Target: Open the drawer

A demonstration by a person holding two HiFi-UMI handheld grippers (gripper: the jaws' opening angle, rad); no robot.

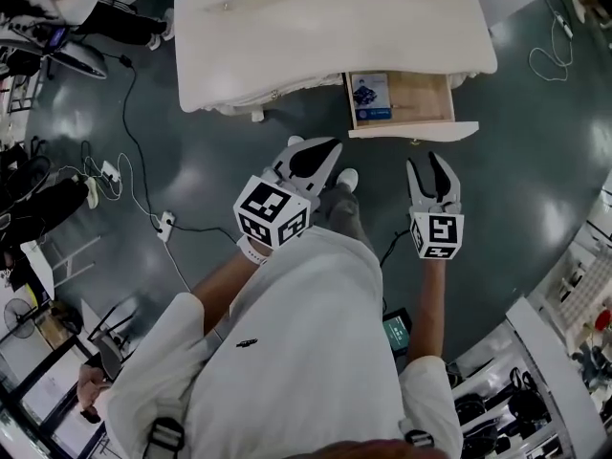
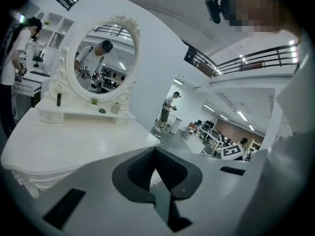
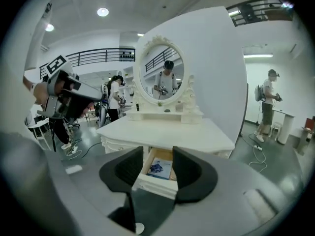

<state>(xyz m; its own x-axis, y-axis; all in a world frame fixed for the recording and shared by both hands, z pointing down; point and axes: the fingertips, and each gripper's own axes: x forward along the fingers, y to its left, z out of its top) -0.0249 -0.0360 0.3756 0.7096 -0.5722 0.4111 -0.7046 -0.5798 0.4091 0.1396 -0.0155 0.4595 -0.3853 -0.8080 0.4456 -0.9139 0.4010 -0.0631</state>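
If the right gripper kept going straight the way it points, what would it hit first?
Most likely the white front of the open drawer, framed between the open jaws of the right gripper. How far off is unclear.

pale wooden drawer [image 1: 406,103] stands pulled out of the cream dressing-table worktop [image 1: 325,27], at the right end of its front. blue printed booklet [image 1: 371,97] lies in the drawer's left half. oval white-framed mirror [image 3: 160,73] at worktop's back. right hand-held gripper [image 1: 429,161] before the drawer, apart from it; left hand-held gripper [image 1: 325,151] to its left. white power strip [image 1: 164,224] on the grey floor [image 1: 220,161], further left.
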